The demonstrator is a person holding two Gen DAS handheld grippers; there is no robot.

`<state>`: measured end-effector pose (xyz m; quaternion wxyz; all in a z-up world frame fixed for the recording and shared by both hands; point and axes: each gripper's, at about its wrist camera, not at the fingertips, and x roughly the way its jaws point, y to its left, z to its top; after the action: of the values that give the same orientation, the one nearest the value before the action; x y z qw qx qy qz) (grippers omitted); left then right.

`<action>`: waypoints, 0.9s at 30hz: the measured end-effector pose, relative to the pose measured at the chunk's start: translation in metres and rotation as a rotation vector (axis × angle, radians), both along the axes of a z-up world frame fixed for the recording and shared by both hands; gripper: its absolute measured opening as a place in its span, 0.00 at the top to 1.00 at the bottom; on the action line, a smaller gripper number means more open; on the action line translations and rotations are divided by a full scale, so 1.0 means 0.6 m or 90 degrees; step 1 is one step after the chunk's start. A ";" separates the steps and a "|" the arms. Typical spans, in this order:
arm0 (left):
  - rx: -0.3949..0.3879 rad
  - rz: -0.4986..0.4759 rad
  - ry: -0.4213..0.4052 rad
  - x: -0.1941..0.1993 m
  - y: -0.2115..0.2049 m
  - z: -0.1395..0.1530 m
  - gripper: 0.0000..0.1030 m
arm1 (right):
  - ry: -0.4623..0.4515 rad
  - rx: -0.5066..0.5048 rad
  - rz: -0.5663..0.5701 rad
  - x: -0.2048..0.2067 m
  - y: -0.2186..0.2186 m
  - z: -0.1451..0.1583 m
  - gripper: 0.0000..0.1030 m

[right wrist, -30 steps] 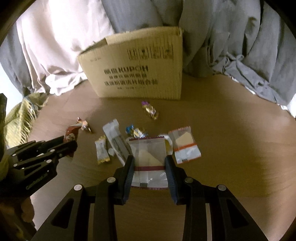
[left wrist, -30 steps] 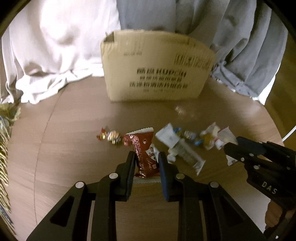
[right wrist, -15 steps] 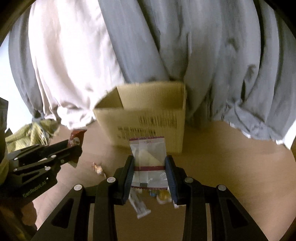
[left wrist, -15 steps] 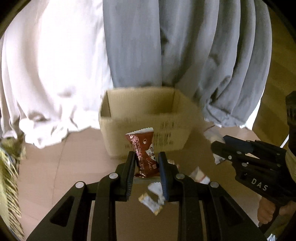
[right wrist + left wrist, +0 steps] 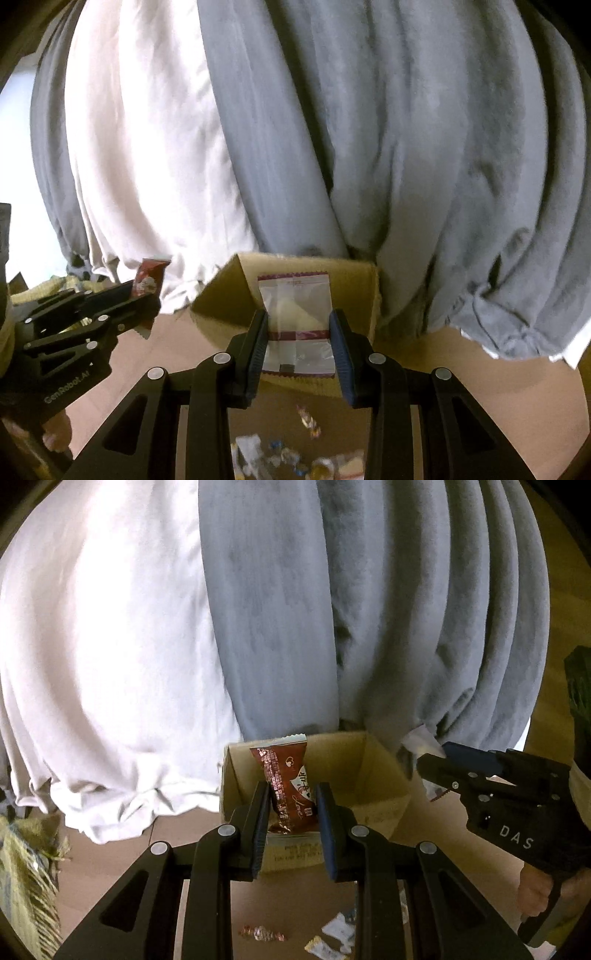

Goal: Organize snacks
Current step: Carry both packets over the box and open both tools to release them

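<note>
Both claws carry a snack toward the open cardboard box (image 5: 376, 775). Left claw (image 5: 291, 808) is pinched on a brown wrapper (image 5: 286, 775), held upright between its pads. Right claw (image 5: 298, 338) is pinched on a clear packet (image 5: 295, 306) with a red band, gripped by its 2 side edges.

Step in hand, as I judge it: bring each snack over the box opening and drop it in. To do it well, get the claw tips past the near wall of the box before letting go, since both snacks look lined up with the opening but not clearly above it. Light, flat wrappers may flutter, so release low. The 2 claws sit close together, so dropping 1 at a time would avoid a knock.

Box stands on the wooden worktop (image 5: 122, 853), backed against grey and white curtains (image 5: 258, 609). Its inside looks bare cardboard where visible, though the floor of the box is hidden, so I cannot tell if anything lies in it.

Loose snacks (image 5: 306, 459) remain on the worktop below the claws, including a twisted candy (image 5: 260, 933).
</note>
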<state>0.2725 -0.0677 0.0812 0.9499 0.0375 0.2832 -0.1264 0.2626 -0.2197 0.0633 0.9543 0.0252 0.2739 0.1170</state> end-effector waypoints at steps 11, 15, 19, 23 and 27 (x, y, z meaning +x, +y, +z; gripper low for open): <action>-0.009 -0.016 0.051 0.122 0.004 -0.013 0.75 | 0.026 -0.003 0.028 0.108 0.021 0.000 0.66; -0.016 -0.026 0.083 0.160 0.005 -0.026 0.75 | 0.049 -0.007 0.030 0.143 0.026 -0.013 0.66; 0.010 -0.015 0.094 0.184 -0.001 -0.038 0.57 | 0.067 -0.002 0.033 0.168 0.032 -0.027 0.64; 0.024 0.015 0.083 0.178 0.005 -0.037 0.43 | 0.089 -0.002 0.012 0.182 0.028 -0.039 0.42; 0.047 0.029 0.064 0.153 0.004 -0.029 0.40 | 0.080 -0.007 0.003 0.167 0.023 -0.042 0.42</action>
<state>0.3646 -0.0651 0.0640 0.9352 0.0600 0.3356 -0.0956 0.3631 -0.2060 0.0381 0.9350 0.0266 0.3340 0.1161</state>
